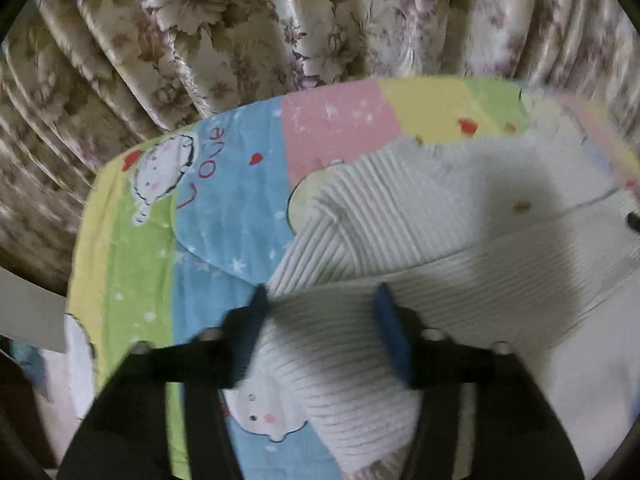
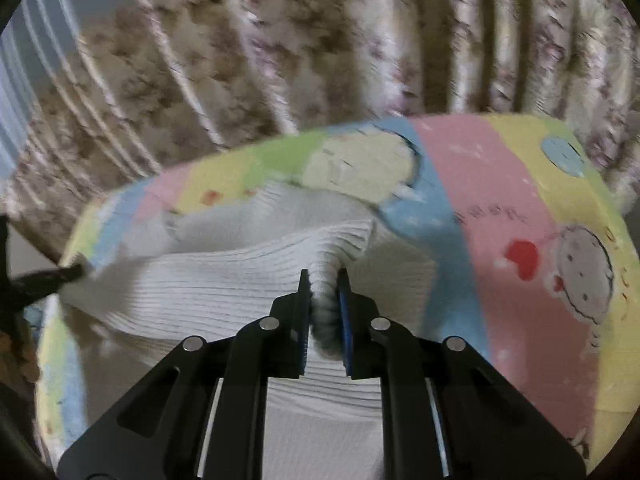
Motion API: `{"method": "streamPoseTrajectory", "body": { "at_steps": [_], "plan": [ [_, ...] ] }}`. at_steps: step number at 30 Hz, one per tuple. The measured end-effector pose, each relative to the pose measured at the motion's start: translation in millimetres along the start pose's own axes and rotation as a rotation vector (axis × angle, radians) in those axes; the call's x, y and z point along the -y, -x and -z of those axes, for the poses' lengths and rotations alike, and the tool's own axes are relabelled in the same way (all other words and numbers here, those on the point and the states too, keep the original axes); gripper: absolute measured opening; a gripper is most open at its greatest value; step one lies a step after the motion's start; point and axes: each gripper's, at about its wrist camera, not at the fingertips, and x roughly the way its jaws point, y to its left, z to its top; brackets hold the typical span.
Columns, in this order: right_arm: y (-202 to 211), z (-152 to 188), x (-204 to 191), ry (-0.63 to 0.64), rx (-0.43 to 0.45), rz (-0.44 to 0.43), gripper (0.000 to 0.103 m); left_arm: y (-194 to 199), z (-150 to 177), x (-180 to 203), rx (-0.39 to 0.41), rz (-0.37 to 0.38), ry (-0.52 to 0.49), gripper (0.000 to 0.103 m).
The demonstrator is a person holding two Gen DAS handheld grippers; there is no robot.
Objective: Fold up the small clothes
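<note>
One white ribbed garment [image 1: 400, 216] on one pastel sheet [image 1: 224, 200].
Your right claw [image 2: 324, 276], tilted downward, pinches a bunched fold near the sheet's far edge; your left claw [image 1: 318, 298] stands parted over it, gripping nothing.

Black plastic left gripper [image 1: 320, 300] with blue pads inside its fingers [image 1: 390, 332] and pale round screw heads on the arms. Black right gripper [image 2: 324, 280] alike, blue-lined, four shiny silver screws across slotted arms.
</note>
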Motion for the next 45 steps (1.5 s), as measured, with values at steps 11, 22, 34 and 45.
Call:
{"method": "streamPoseTrajectory", "body": {
  "at_steps": [11, 22, 34, 45],
  "plan": [
    [9, 29, 33, -0.034, -0.033, 0.021, 0.051, 30, 42, 35, 0.045, 0.025, -0.040, 0.084],
    [-4, 26, 23, -0.054, -0.050, -0.003, 0.019, 24, 41, 2, 0.006, 0.038, -0.007, 0.022],
    [8, 57, 18, 0.017, -0.076, -0.017, 0.028, 52, 61, 7, 0.074, -0.075, -0.043, 0.074],
    [10, 40, 7, 0.176, -0.042, 0.103, 0.044, 49, 29, 40, 0.093, -0.054, 0.018, 0.084]
  ]
}}
